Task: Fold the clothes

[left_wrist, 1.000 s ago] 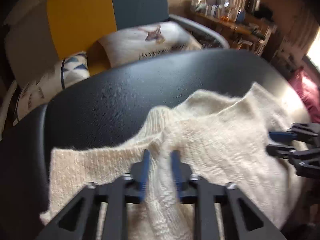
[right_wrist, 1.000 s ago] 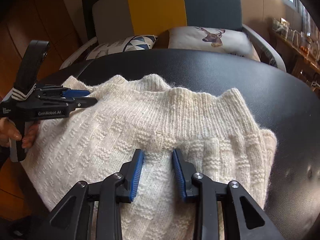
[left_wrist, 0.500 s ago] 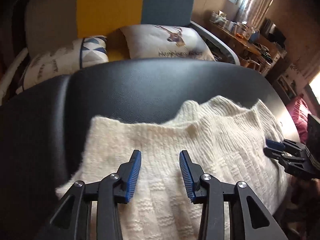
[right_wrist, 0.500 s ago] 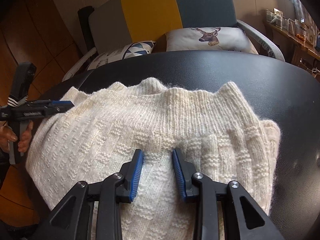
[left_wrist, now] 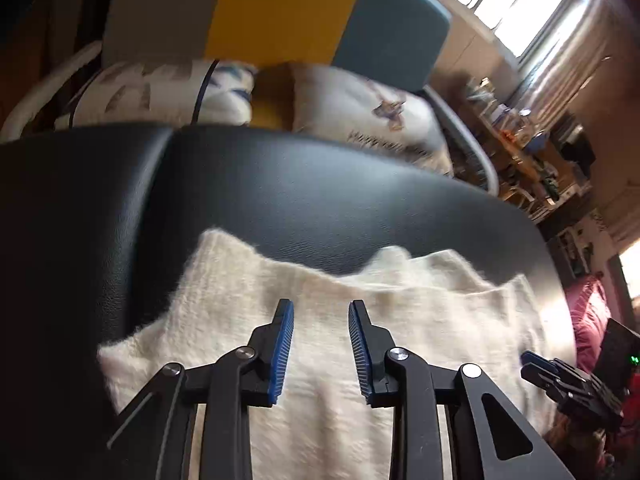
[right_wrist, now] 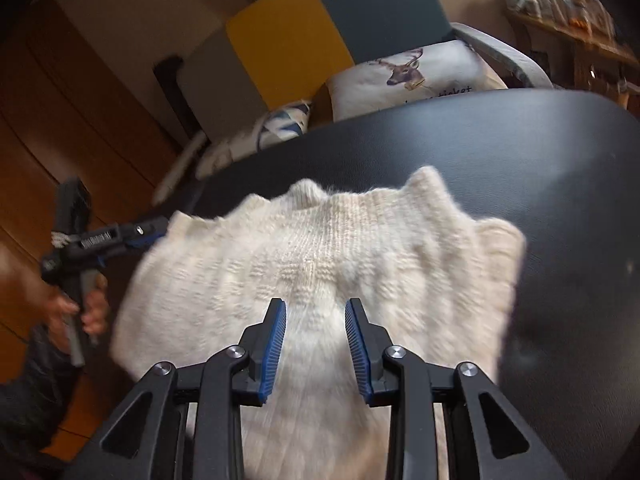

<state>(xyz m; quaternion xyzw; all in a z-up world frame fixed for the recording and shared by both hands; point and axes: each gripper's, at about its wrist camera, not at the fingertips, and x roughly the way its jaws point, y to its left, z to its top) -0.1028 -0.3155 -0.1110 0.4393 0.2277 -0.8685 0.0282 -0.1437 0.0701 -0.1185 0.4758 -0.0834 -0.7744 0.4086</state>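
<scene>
**A:** What surface is the work on?

**B:** A black padded table (left_wrist: 320, 200) with a fine leather-like grain and a rounded far edge. A cream knitted sweater (right_wrist: 320, 256) lies spread on its near part, ribbed edge toward the far side.

**A:** And the tongs?

**B:** The left gripper (left_wrist: 321, 344) hangs above the sweater's left part; its jaws are closing, a narrow gap between the blue pads, and no fabric looks pinched. The right gripper (right_wrist: 315, 340) holds a similar narrow gap; knit shows between the pads, but blur hides whether they press it, so I cannot tell. A hand (right_wrist: 76, 312) grips the left tool's handle, seen from the right camera.

**A:** What is beyond the table?

**B:** An armchair (right_wrist: 320, 28) with grey, yellow and teal back panels. On its seat, a deer-print cushion (right_wrist: 416, 76) beside a blue-triangle cushion (right_wrist: 280, 124). Right of it, a cluttered wooden shelf (left_wrist: 520, 148) under a bright window (left_wrist: 512, 0). Wood panelling (right_wrist: 60, 128) lines the left.
</scene>
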